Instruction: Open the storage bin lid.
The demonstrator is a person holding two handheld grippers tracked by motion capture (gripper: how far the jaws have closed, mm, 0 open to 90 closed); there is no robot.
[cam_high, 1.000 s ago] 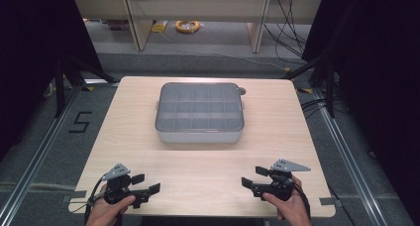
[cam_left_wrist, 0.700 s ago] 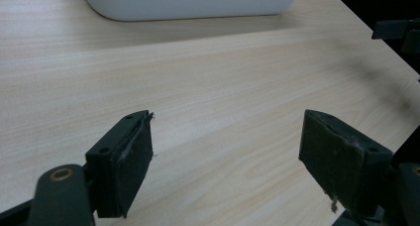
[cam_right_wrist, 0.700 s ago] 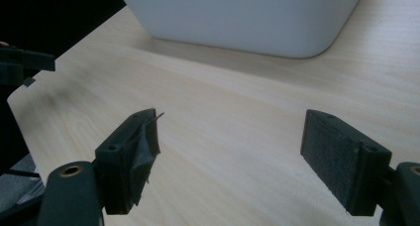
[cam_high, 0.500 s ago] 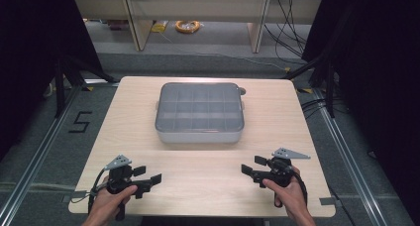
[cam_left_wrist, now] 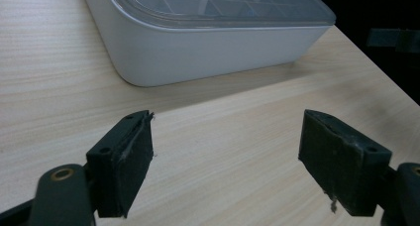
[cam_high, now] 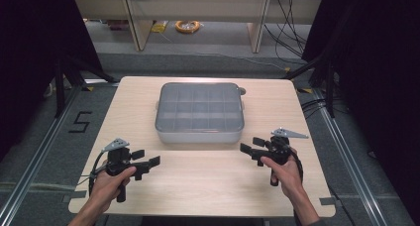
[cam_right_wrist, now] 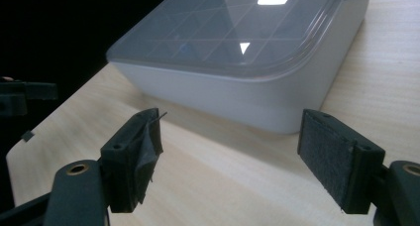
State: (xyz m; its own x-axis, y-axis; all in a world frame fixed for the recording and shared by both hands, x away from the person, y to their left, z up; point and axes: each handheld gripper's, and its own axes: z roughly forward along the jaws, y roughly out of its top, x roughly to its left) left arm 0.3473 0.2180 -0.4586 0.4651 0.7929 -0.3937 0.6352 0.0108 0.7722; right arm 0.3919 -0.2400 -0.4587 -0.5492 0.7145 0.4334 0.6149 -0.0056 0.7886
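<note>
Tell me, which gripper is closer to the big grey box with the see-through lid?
Right. The right gripper sits just off the box's near right corner. The left gripper hangs farther back, below the near left corner. Both are open and touch nothing.

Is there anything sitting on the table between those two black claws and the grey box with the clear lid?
Nothing visible. Bare wood of the table lies between the left gripper, the right gripper and the lidded box. Both grippers are open and hold nothing; the right one's jaws have just been closing a little.
</note>
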